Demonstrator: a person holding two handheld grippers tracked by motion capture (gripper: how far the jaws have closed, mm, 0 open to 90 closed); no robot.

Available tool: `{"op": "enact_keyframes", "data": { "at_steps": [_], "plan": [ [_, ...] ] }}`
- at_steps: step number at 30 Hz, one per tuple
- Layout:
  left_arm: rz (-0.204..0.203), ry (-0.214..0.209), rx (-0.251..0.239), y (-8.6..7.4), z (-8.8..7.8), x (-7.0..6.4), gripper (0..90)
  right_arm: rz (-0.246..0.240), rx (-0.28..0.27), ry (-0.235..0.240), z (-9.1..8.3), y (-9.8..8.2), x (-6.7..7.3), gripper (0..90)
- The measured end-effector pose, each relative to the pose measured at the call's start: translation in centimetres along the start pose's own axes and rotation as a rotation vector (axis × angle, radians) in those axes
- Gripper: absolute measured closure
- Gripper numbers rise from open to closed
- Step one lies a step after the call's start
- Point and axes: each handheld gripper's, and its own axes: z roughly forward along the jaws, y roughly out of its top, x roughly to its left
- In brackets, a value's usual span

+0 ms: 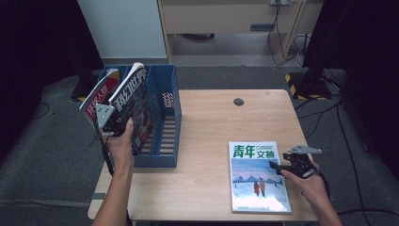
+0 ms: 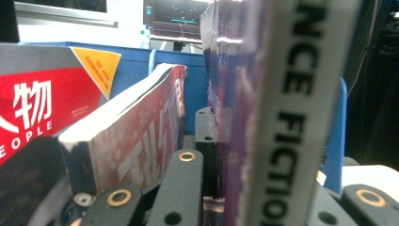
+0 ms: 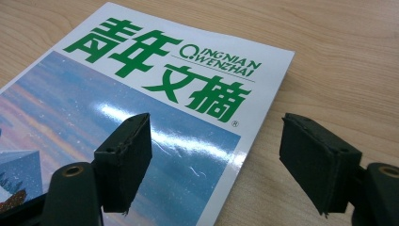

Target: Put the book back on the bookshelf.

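Note:
My left gripper (image 1: pixel 112 123) is shut on a dark science-fiction magazine (image 1: pixel 134 101) and holds it upright at the near left of a blue file holder (image 1: pixel 165 117). In the left gripper view its white spine (image 2: pixel 291 117) runs up between the jaws. A red magazine (image 1: pixel 96 96) leans in the holder to the left of it, seen close by as red covers (image 2: pixel 42 103). A green-titled magazine (image 1: pixel 258 176) lies flat on the table's front right. My right gripper (image 3: pixel 216 155) is open low over that magazine's (image 3: pixel 141 94) right edge, one jaw over the cover and one over the bare wood.
The wooden table (image 1: pixel 207 122) has a round cable hole (image 1: pixel 239 101) near its far edge. The blue holder stands at the table's left edge. Cables and a black stand base (image 1: pixel 308 80) are on the floor beyond the right corner.

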Motion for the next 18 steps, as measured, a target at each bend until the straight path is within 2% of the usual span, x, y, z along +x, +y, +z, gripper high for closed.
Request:
{"op": "enact_keyframes", "data": {
  "at_steps": [4, 9, 12, 18],
  "plan": [
    [0.0, 0.027, 0.004, -0.5, 0.2, 0.0, 82.4, 0.004, 0.003, -0.002, 0.0, 0.0, -0.1, 25.9],
    [0.001, 0.032, 0.004, -0.9, 0.3, 0.0, 82.4, 0.001, 0.006, 0.0, 0.1, -0.1, -0.1, 26.0],
    [-0.017, 0.034, 0.003, -1.3, 0.4, 0.0, 82.3, 0.001, 0.007, 0.003, 0.1, 0.0, 0.0, 26.1],
    [-0.027, 0.035, 0.008, -2.1, 0.5, -0.1, 82.4, -0.001, 0.007, 0.002, 0.1, -0.1, 0.0, 26.3]
  ]
}}
